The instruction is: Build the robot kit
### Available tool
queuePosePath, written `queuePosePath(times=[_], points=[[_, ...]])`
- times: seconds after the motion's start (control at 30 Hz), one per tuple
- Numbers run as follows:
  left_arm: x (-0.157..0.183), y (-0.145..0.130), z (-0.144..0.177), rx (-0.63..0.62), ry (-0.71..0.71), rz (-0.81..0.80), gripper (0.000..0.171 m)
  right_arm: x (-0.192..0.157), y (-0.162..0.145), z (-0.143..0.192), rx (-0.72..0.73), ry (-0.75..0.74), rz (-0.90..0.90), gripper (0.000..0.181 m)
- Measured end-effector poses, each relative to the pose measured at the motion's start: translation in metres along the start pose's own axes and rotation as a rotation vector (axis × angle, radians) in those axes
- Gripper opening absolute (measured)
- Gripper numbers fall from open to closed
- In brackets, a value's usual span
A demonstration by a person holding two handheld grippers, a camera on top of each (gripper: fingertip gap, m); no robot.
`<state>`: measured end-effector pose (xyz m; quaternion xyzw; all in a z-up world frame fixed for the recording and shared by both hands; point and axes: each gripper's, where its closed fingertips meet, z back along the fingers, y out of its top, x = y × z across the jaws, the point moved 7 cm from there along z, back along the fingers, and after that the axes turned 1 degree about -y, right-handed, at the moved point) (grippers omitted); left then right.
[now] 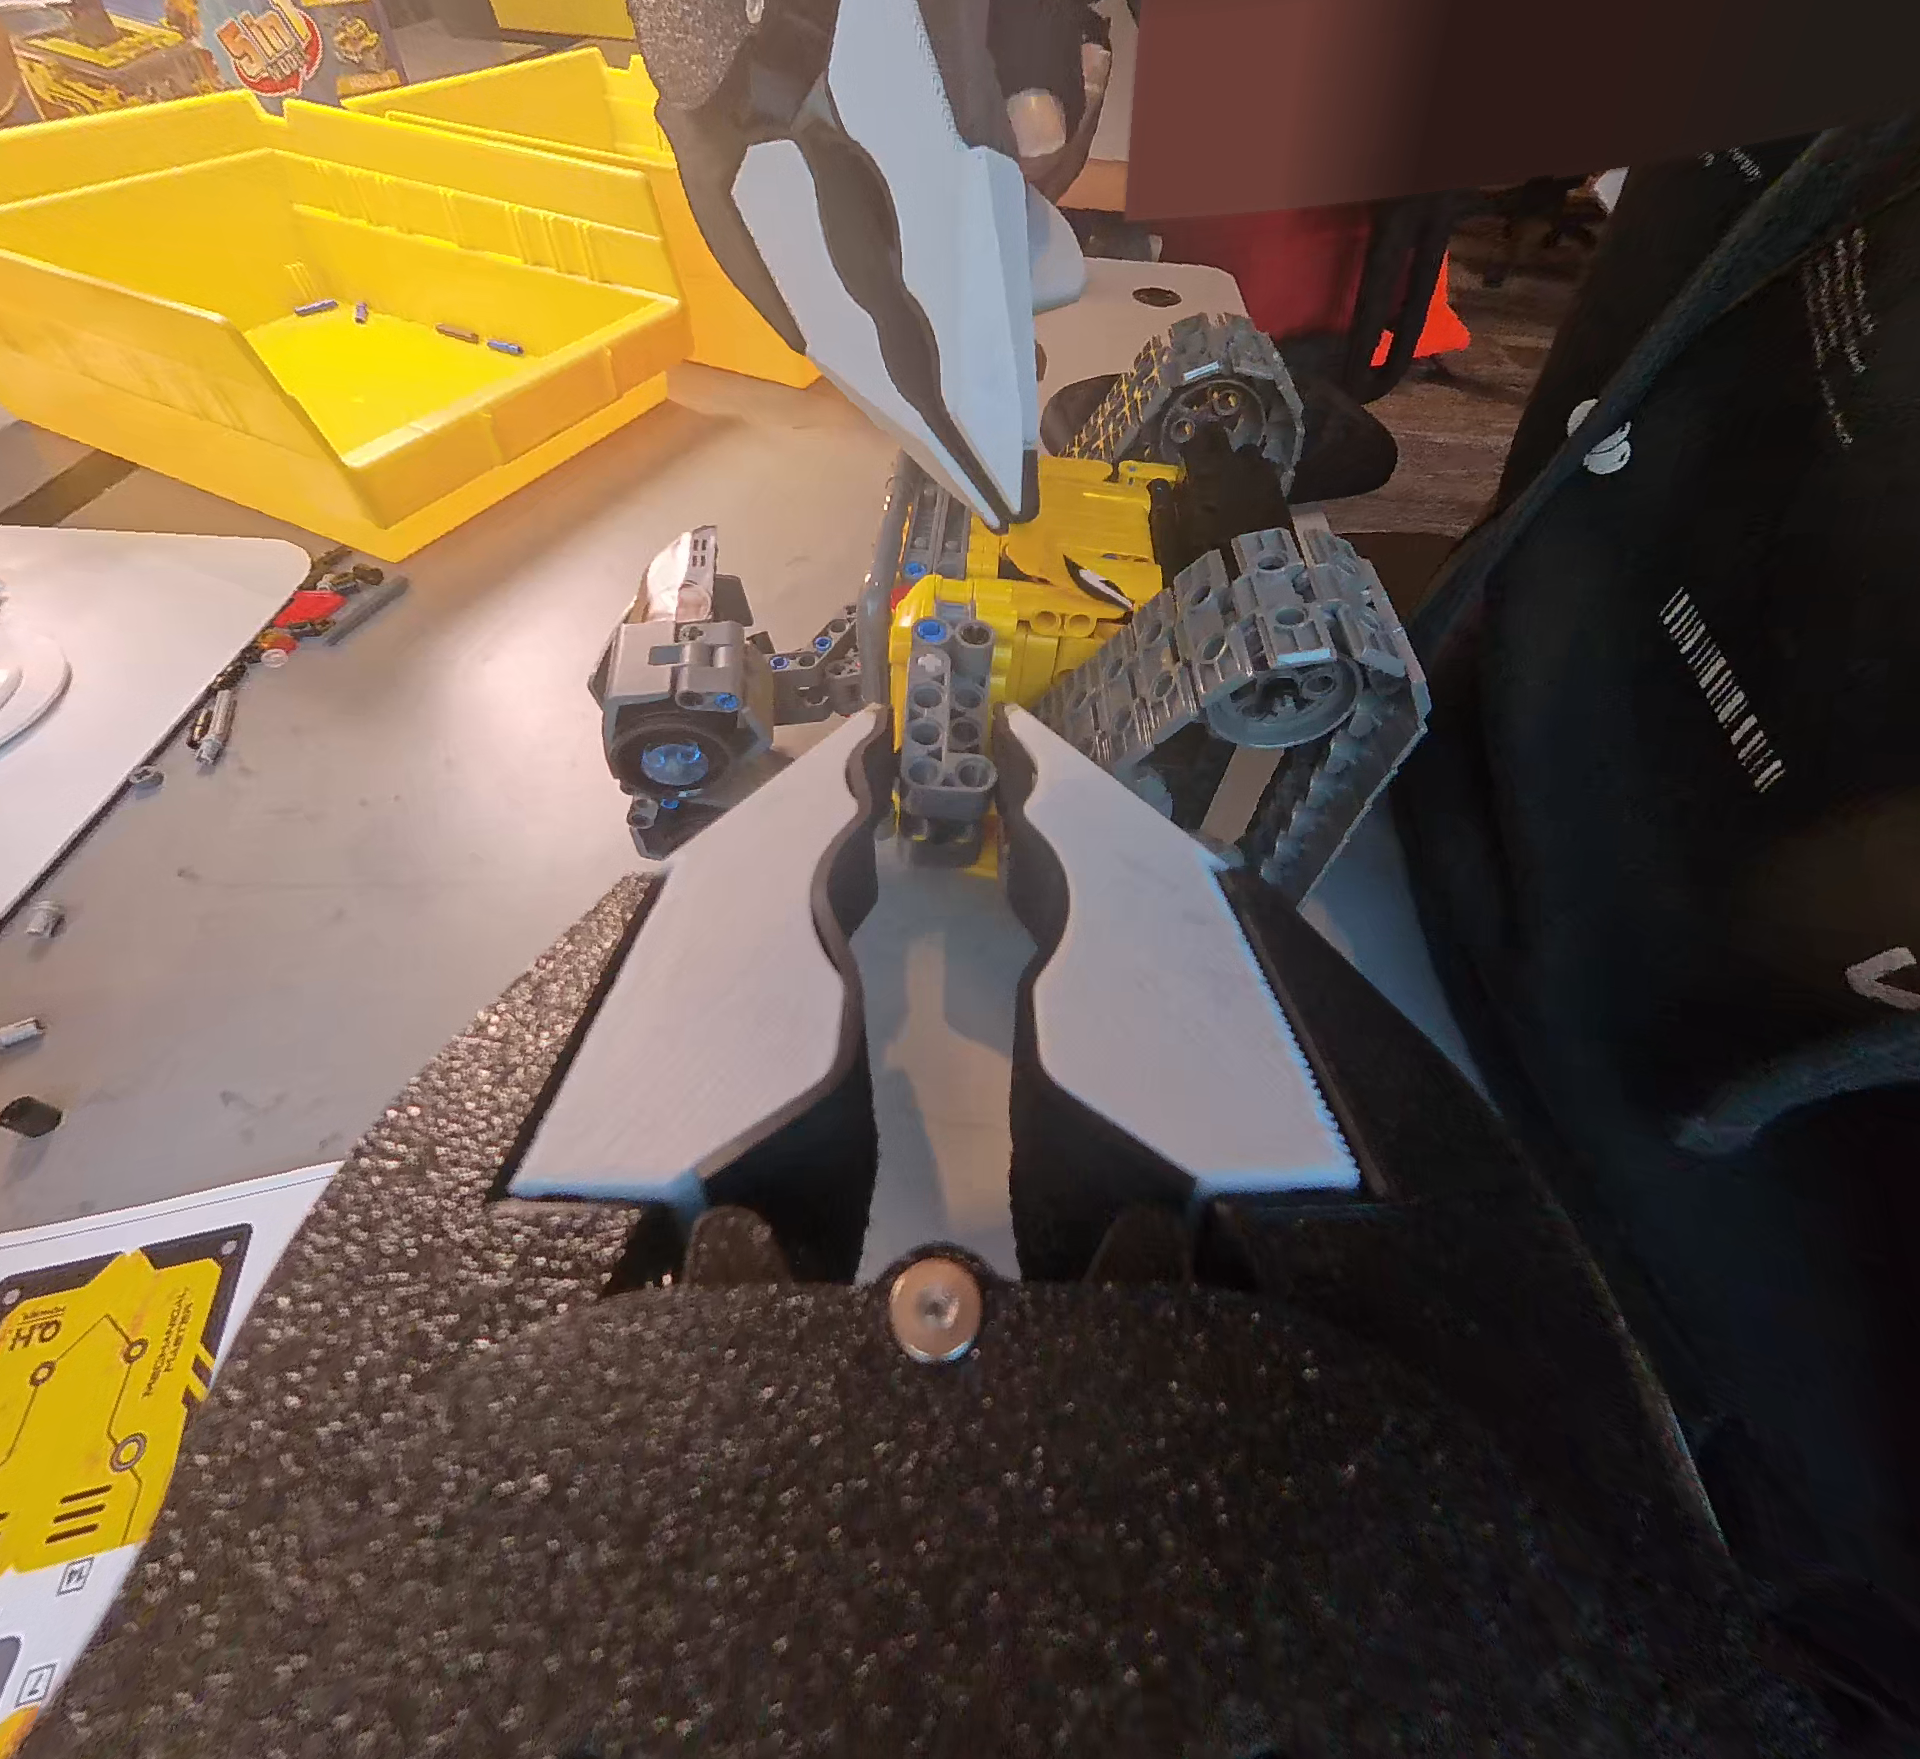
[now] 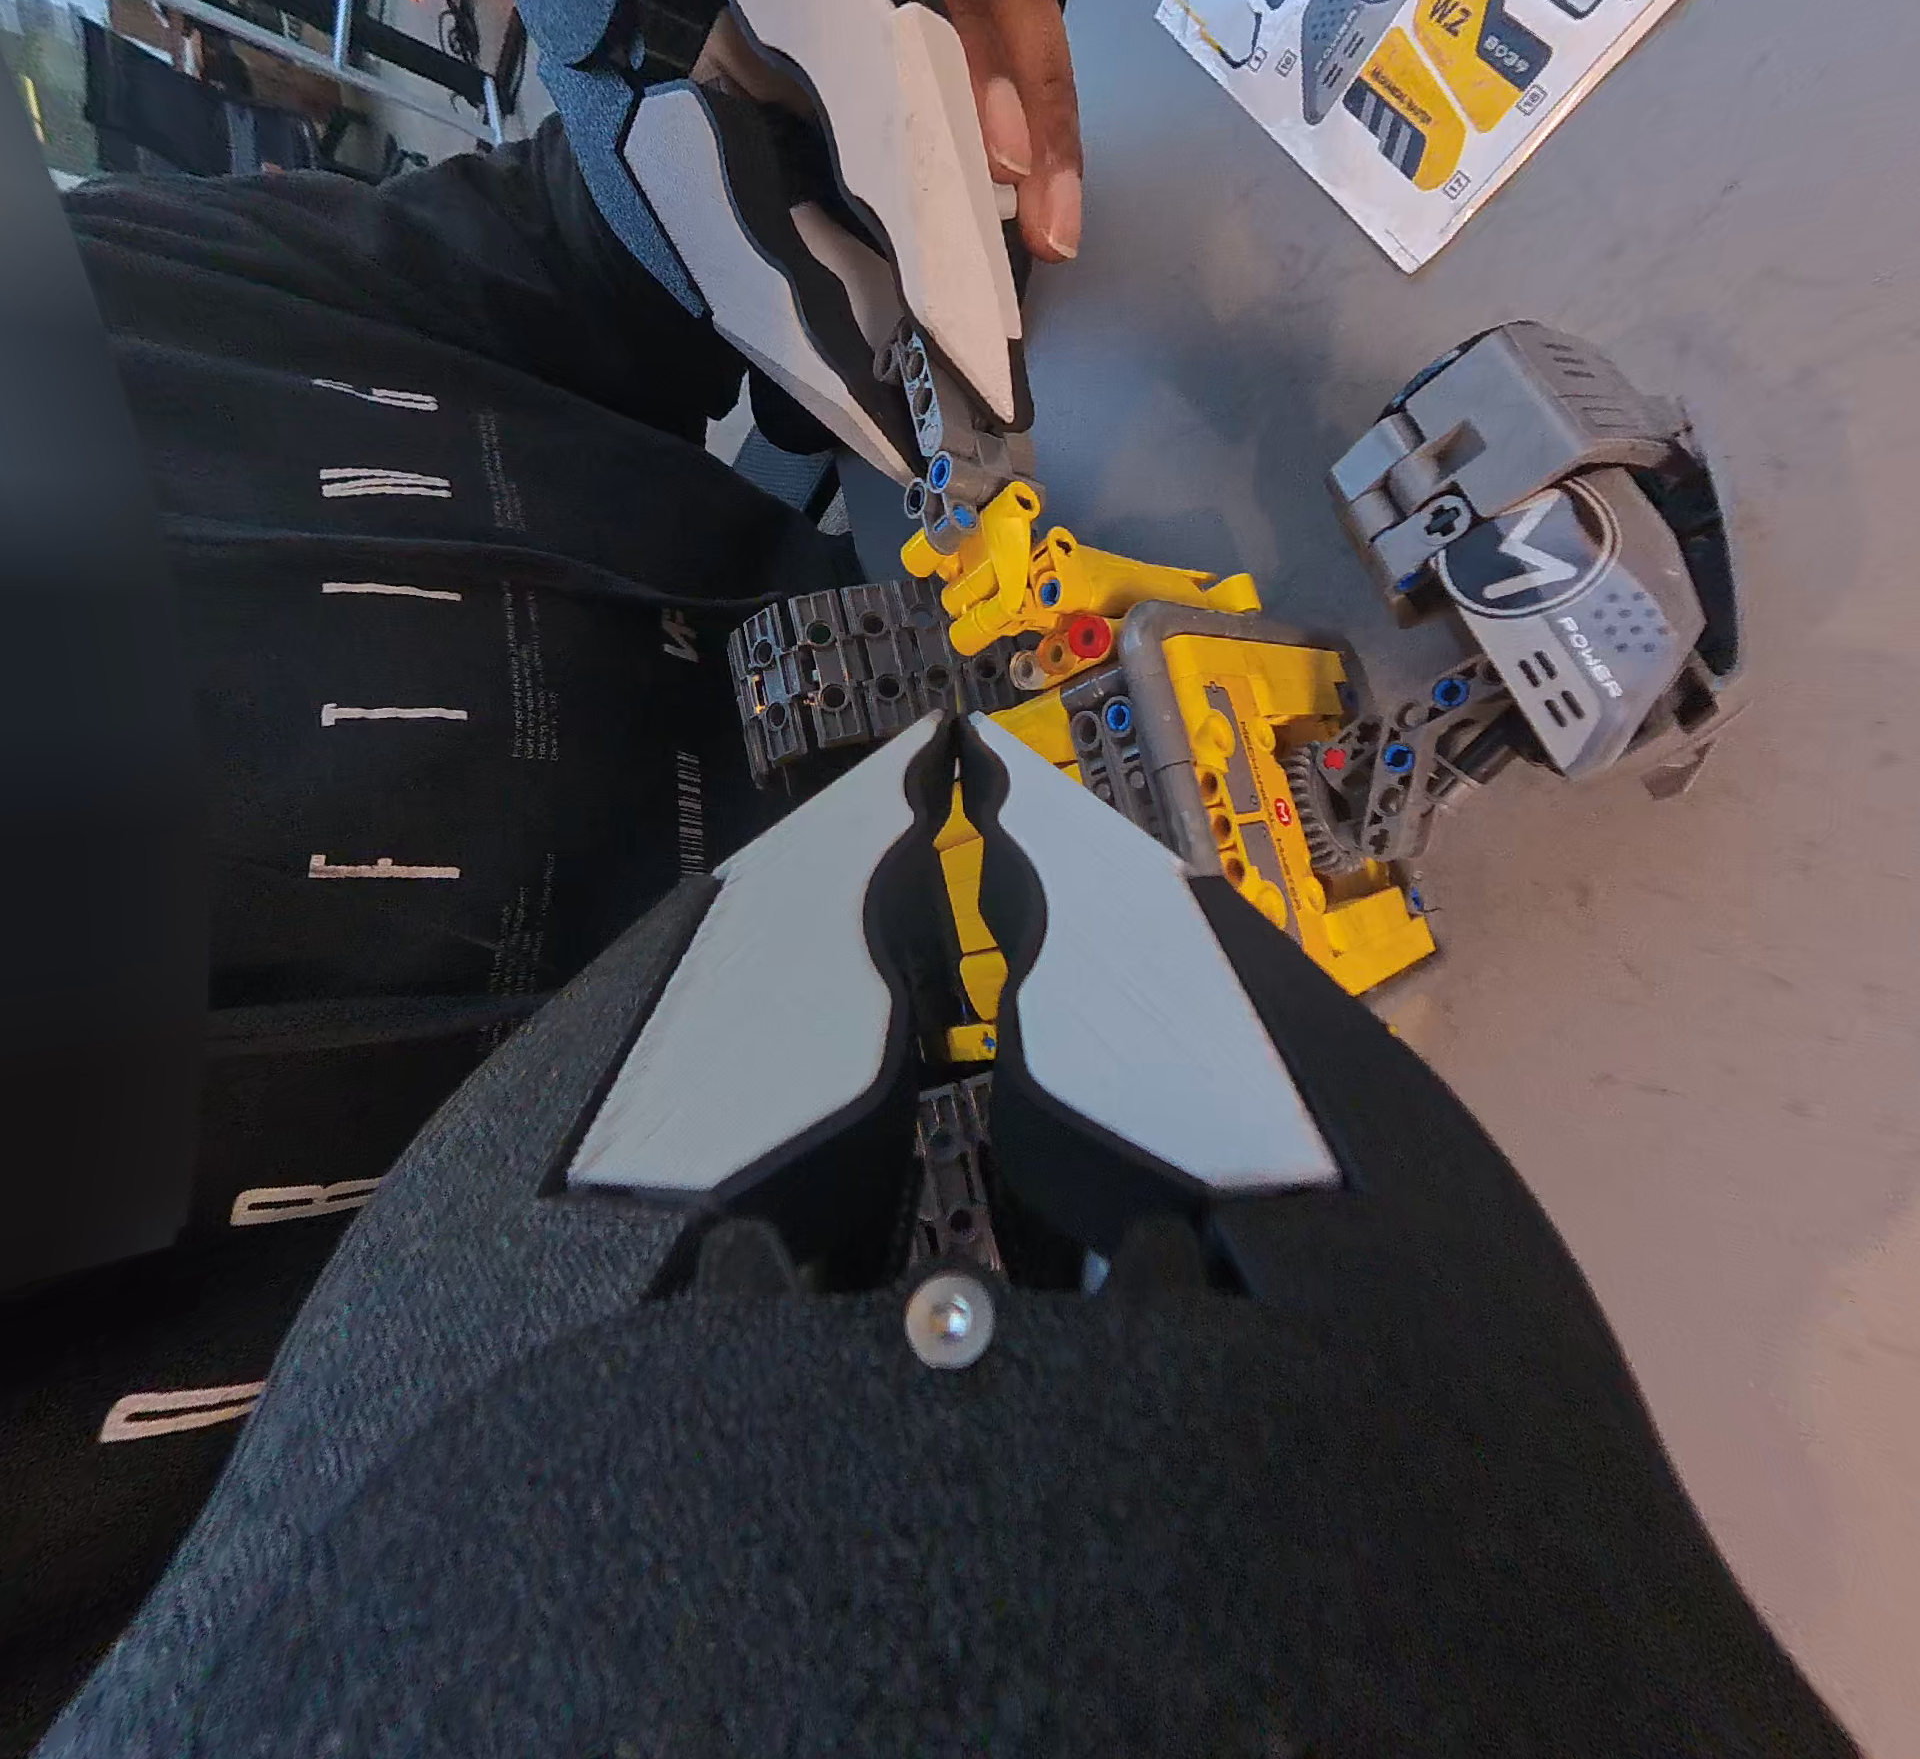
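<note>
A yellow and grey tracked brick model (image 1: pixel 1039 608) lies on the grey table (image 1: pixel 416 826), with a grey motor unit (image 1: pixel 675 681) at its left end. My left gripper (image 1: pixel 943 722) is shut on a grey holed beam (image 1: pixel 940 753) that sticks out of the model. My right gripper (image 1: pixel 1013 509) comes down from above, shut, with its tips touching the yellow body. In the right wrist view, my right gripper (image 2: pixel 956 722) has its tips together over the model (image 2: pixel 1247 701) beside the track (image 2: pixel 831 670). The left gripper (image 2: pixel 961 447) pinches the beam (image 2: pixel 920 390). The motor unit (image 2: pixel 1558 587) is at the right.
Yellow bins (image 1: pixel 343 421) stand at the back left, one with a few small pins. Loose small parts (image 1: pixel 312 608) lie by a white plate (image 1: pixel 125 629). A sticker sheet (image 2: pixel 1455 26) lies on the table. A person's black garment (image 1: pixel 1714 670) fills the right side. Across from one pair of fingers to the other is roughly 5 cm.
</note>
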<state>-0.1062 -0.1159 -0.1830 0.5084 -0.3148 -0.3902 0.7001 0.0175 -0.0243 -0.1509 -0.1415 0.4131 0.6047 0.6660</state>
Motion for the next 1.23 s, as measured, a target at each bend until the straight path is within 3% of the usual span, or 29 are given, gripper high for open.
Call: queuePosePath(times=[0.43,0.8,1.07,1.23], points=[[0.007,-0.002,0.002,0.004,-0.003,0.006,0.018,-0.002,-0.003,-0.001,0.057,-0.068,-0.088,0.0],[0.007,-0.004,0.004,0.0,-0.007,-0.002,0.018,-0.002,-0.005,-0.004,0.016,-0.086,-0.095,0.0],[0.007,-0.004,0.004,0.002,-0.002,0.0,0.018,-0.03,0.001,0.007,0.066,0.038,-0.04,0.0],[0.007,-0.004,0.004,0.0,-0.003,-0.005,0.018,-0.023,-0.002,0.006,0.07,0.016,-0.069,0.0]])
